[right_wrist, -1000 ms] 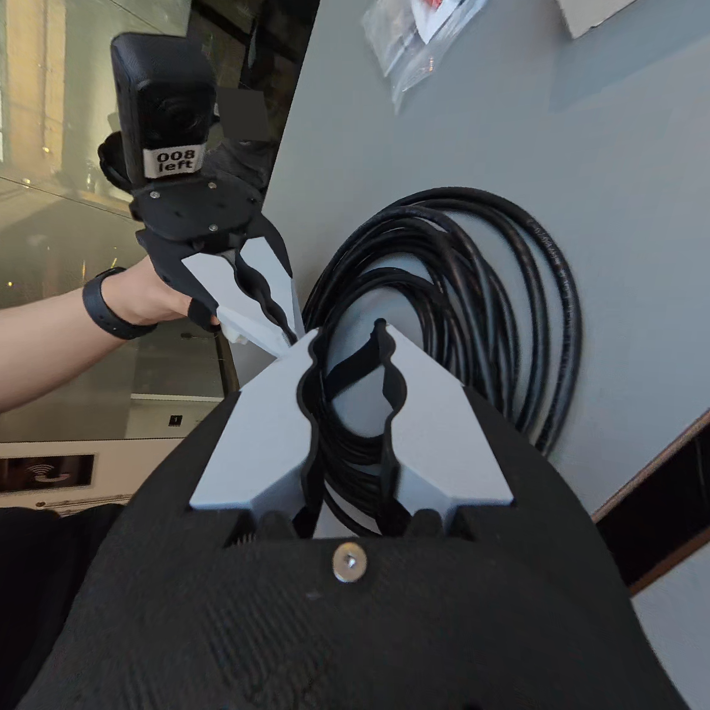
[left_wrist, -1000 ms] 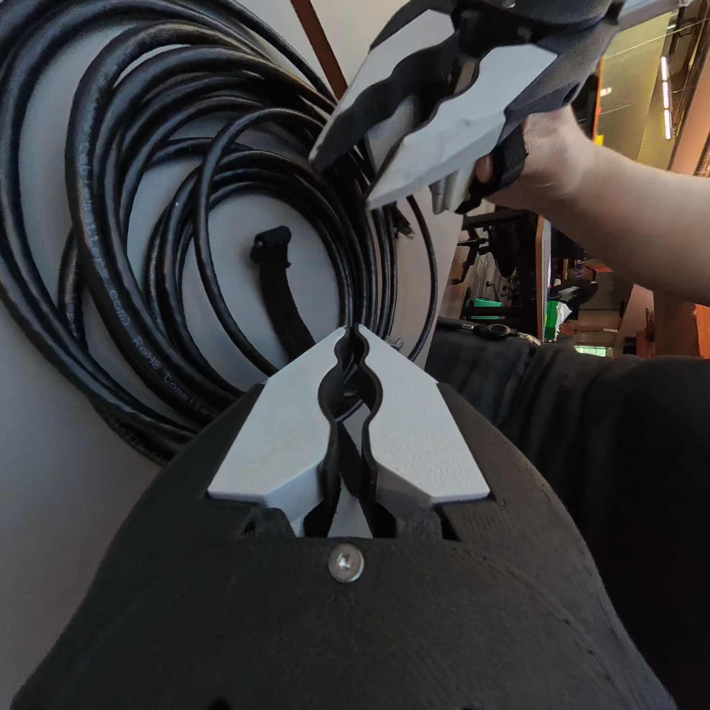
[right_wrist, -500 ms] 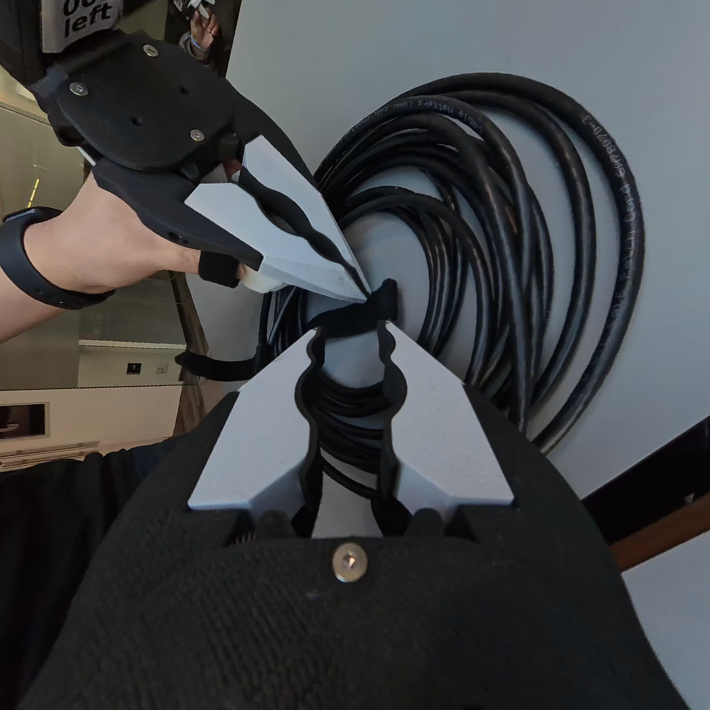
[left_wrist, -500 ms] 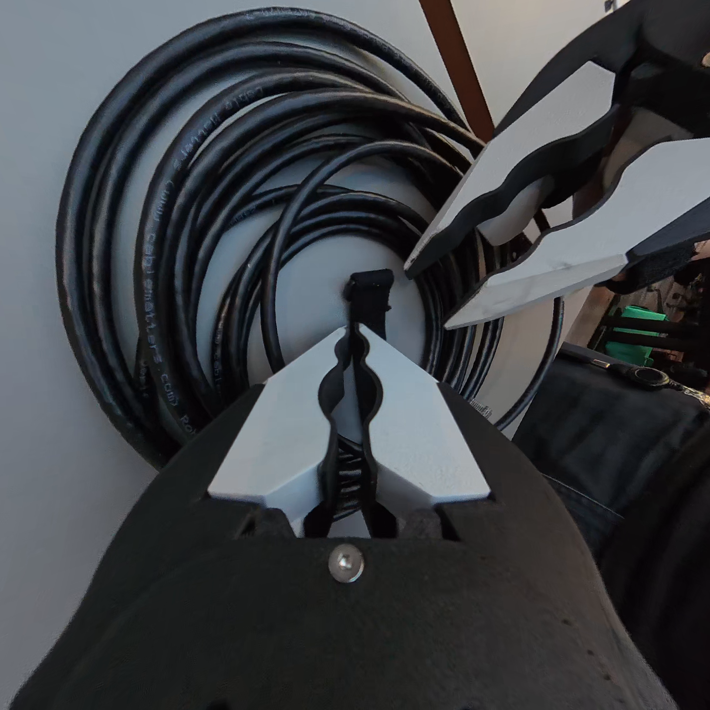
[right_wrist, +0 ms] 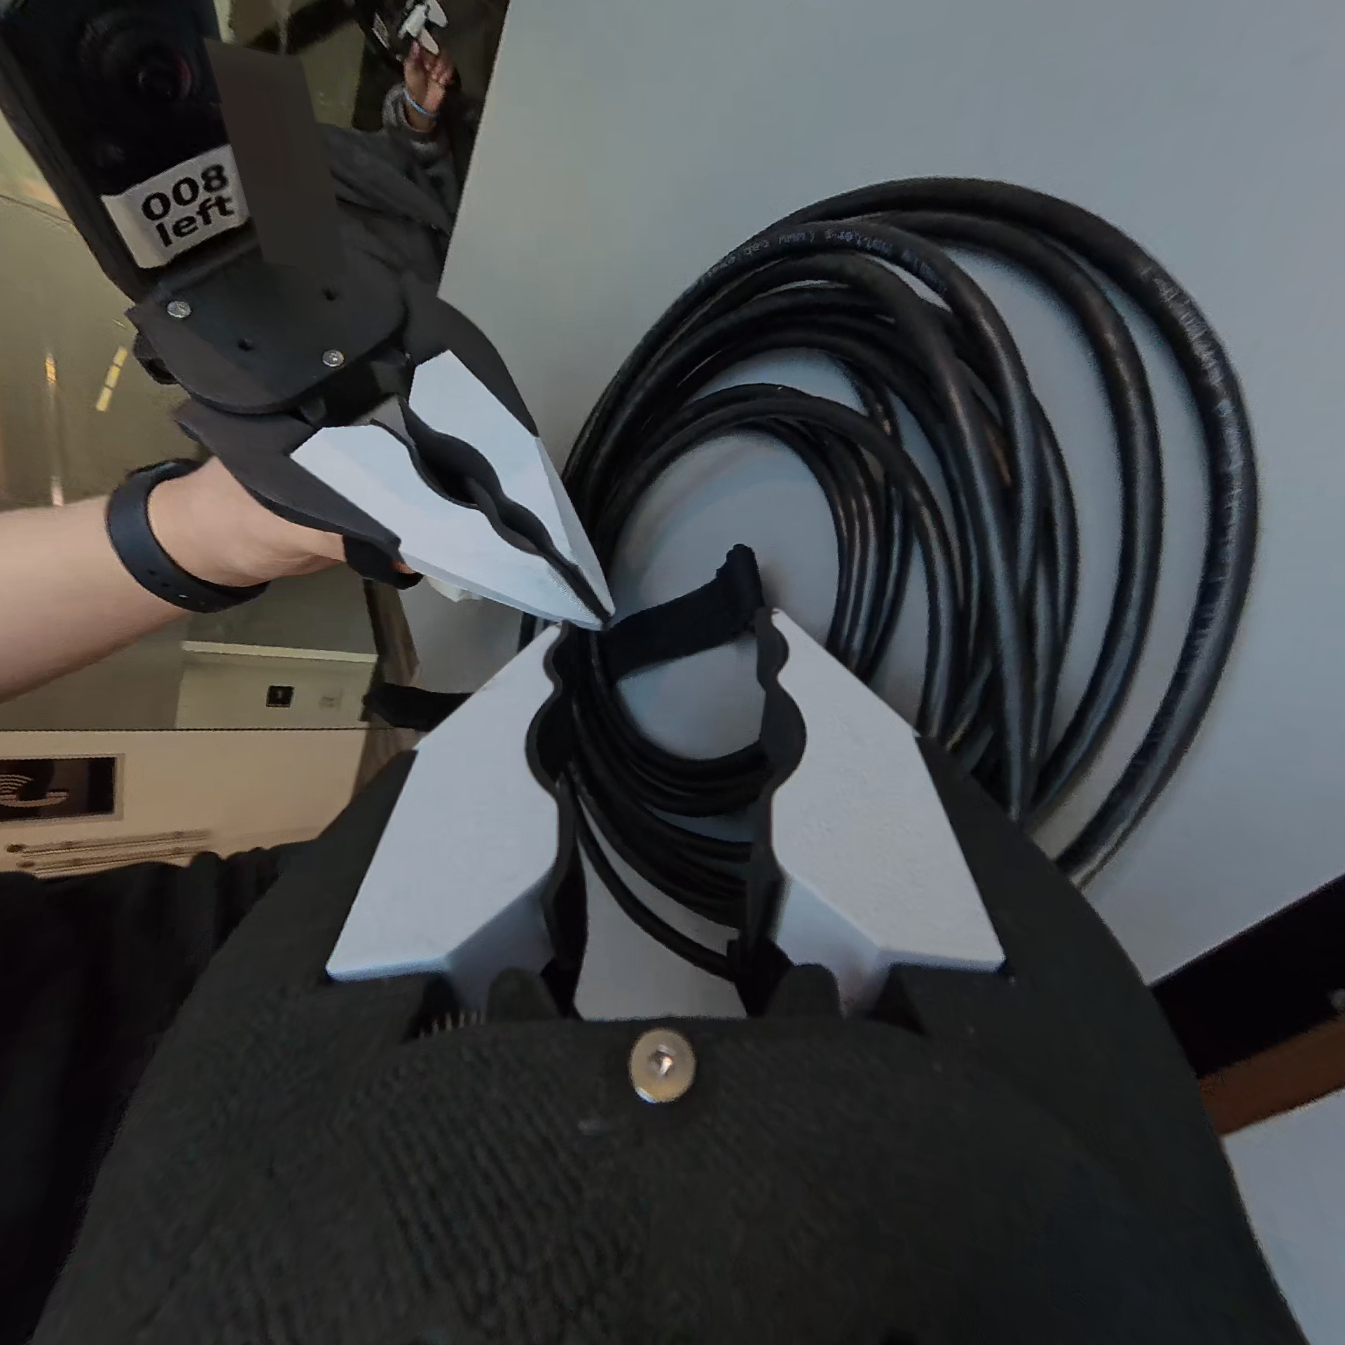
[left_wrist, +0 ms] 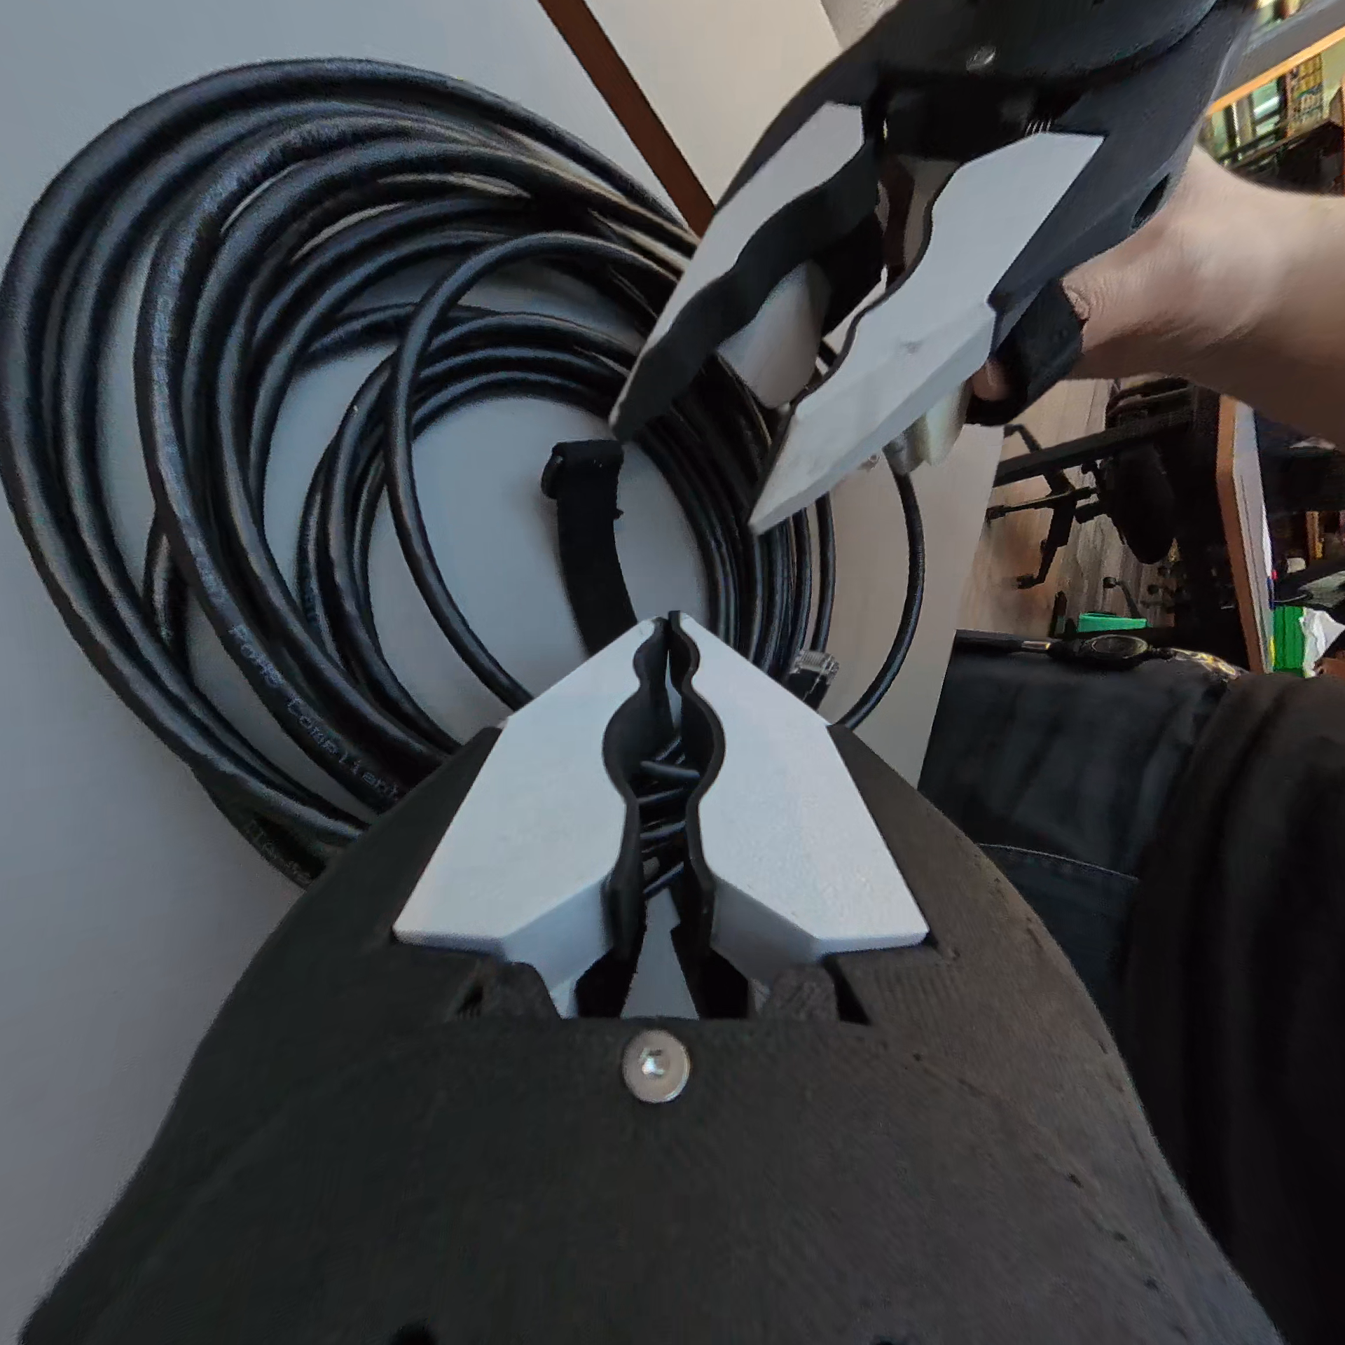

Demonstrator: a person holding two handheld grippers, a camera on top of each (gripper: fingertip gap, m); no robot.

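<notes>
- Your left claw (left_wrist: 667,620), seen from its own camera, has its grey fingers pressed together at the tips, clamped on the black fabric strap (left_wrist: 586,531) that wraps a bundle of cable strands.
- That strap belongs to a large coil of thick black round cable (left_wrist: 218,451) lying flat on the pale grey surface (left_wrist: 87,910), close to the surface edge nearest you.
- Your right claw (right_wrist: 659,633) stands apart, its fingers straddling the bunched side of the coil, with the strap's free end just beyond the tips. It grips nothing.
- In the left wrist view, one right fingertip (left_wrist: 619,426) sits just beside the strap's folded end, nearly touching.
- Risk: if you pull the strap hard with the left claw, the whole coil may slide toward the edge, as nothing pins it.
- Risk: closing the right claw here may catch only some strands, letting loops spill loose.
- Risk: the two claws are close enough to collide.
</notes>
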